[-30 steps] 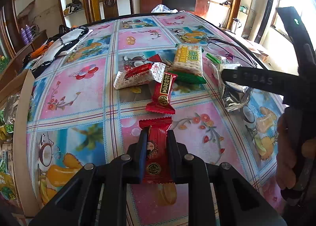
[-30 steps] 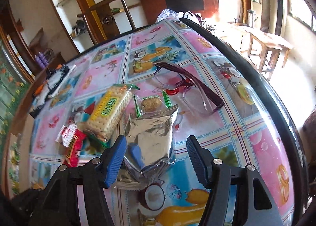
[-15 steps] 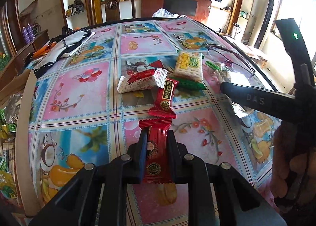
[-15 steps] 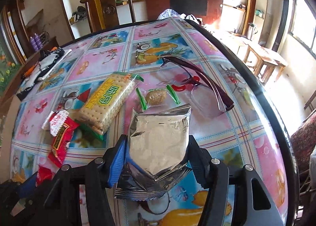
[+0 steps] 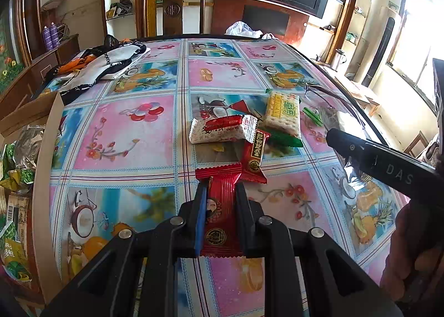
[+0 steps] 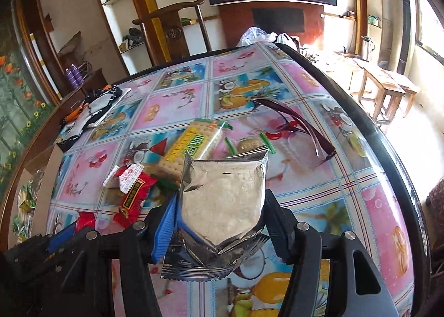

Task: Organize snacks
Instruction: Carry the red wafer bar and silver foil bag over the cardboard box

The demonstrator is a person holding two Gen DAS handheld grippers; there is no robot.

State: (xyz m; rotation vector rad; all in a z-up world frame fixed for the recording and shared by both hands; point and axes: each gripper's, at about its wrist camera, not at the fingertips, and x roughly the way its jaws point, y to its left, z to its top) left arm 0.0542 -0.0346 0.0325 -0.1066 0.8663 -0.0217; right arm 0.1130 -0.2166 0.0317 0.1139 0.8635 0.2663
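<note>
Foil pouch (image 6: 222, 200) pinched between right gripper (image 6: 219, 222) fingers — lifted.

A clear-lensed pair of glasses with dark red arms (image 6: 294, 125) lies at two o'clock on the bench (image 6: 388, 220); a black-and-white folded cloth (image 6: 97, 106) rests at ten o'clock

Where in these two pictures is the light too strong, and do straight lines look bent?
Left wrist view: the window at right is blown out white, and glare washes the table edge; the cloth's grid lines bow outward. Right wrist view: the floor by the stool is overexposed, the silver packet reflects brightly, and the table rim curves strongly.
</note>
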